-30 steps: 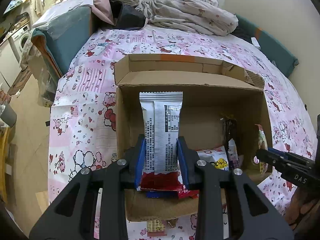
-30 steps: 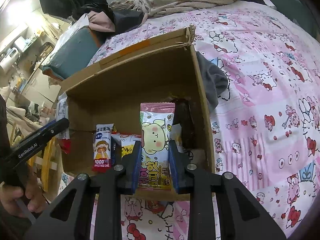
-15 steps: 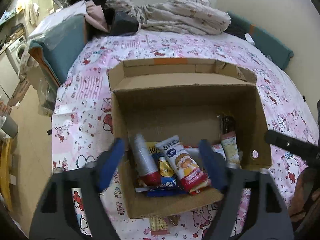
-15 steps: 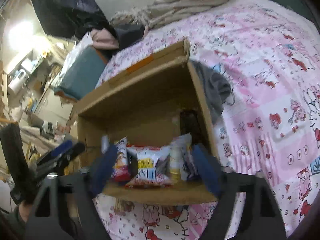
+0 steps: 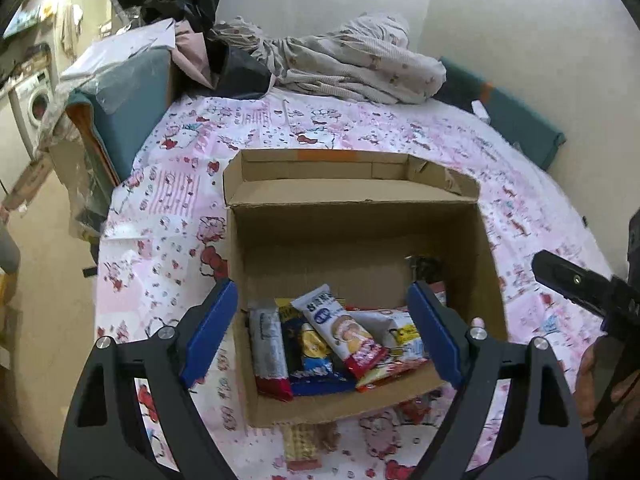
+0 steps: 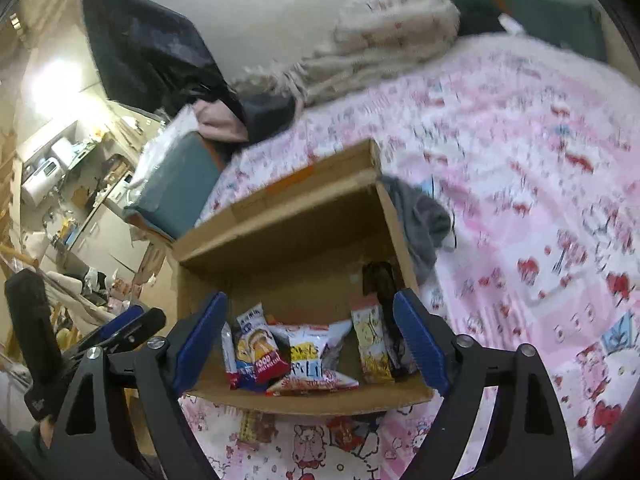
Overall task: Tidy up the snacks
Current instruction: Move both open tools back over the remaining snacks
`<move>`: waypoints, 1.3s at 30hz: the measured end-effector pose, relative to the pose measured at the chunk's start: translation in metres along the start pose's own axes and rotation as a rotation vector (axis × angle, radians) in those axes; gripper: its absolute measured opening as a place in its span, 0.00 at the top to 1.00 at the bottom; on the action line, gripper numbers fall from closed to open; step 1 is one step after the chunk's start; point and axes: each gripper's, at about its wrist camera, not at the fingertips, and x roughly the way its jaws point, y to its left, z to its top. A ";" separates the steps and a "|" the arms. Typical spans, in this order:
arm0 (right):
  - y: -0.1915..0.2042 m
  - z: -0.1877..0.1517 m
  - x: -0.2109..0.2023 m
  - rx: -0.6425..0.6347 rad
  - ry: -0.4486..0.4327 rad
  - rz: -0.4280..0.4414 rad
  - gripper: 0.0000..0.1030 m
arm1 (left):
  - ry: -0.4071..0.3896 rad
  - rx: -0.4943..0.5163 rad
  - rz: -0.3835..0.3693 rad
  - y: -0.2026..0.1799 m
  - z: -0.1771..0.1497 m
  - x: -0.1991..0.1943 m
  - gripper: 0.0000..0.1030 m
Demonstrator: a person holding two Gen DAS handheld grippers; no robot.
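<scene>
Left wrist view: the left hand-held gripper [image 5: 324, 330] has just been spreading and stands wide with nothing between its blue pads, above the cardboard box [image 5: 360, 236] on the pink-printed bed [image 5: 180, 200], where the snack packets [image 5: 332, 344] lie heaped against the near wall. Right wrist view: the right hand-held gripper [image 6: 310, 340], also just spread wide and empty, hangs over the same box, its snacks [image 6: 304, 356] along the near wall.
</scene>
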 end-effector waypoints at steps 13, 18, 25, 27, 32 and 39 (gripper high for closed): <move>-0.002 -0.021 -0.028 0.065 0.004 -0.006 0.09 | -0.030 -0.022 0.013 -0.002 -0.014 -0.035 0.06; 0.002 -0.034 -0.034 0.067 0.013 -0.018 0.09 | -0.034 -0.053 0.053 0.004 -0.030 -0.046 0.06; 0.006 -0.052 -0.036 0.062 0.045 -0.029 0.09 | 0.018 -0.052 0.076 0.008 -0.052 -0.050 0.06; 0.006 -0.058 -0.036 0.060 0.059 -0.044 0.09 | 0.036 -0.072 0.086 0.010 -0.058 -0.051 0.06; 0.000 -0.073 -0.034 0.080 0.110 -0.073 0.09 | 0.100 -0.115 0.096 0.016 -0.073 -0.047 0.06; -0.018 -0.089 -0.021 0.116 0.222 -0.134 0.09 | 0.158 -0.140 0.118 0.022 -0.085 -0.039 0.06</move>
